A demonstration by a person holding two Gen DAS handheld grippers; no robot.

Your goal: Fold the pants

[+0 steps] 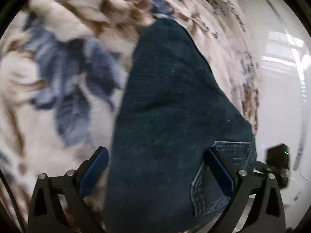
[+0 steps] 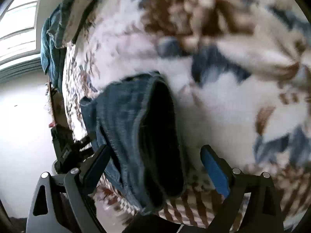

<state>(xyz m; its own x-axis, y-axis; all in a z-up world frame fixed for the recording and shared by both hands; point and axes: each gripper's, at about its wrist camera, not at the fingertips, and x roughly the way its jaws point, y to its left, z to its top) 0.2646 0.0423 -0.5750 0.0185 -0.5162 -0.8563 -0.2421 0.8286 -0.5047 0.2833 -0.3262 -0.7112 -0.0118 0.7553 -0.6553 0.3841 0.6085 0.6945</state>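
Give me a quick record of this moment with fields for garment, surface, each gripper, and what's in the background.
garment: dark blue jeans, back pocket showing, lying on the bed
surface: floral bedspread, white with brown and blue pattern
left gripper: jaws wide apart, jeans between them, pads not pressing
right gripper: open, jeans' open end between the fingers
background: window; blue cloth pile at the bed's far end
image quality: motion blur
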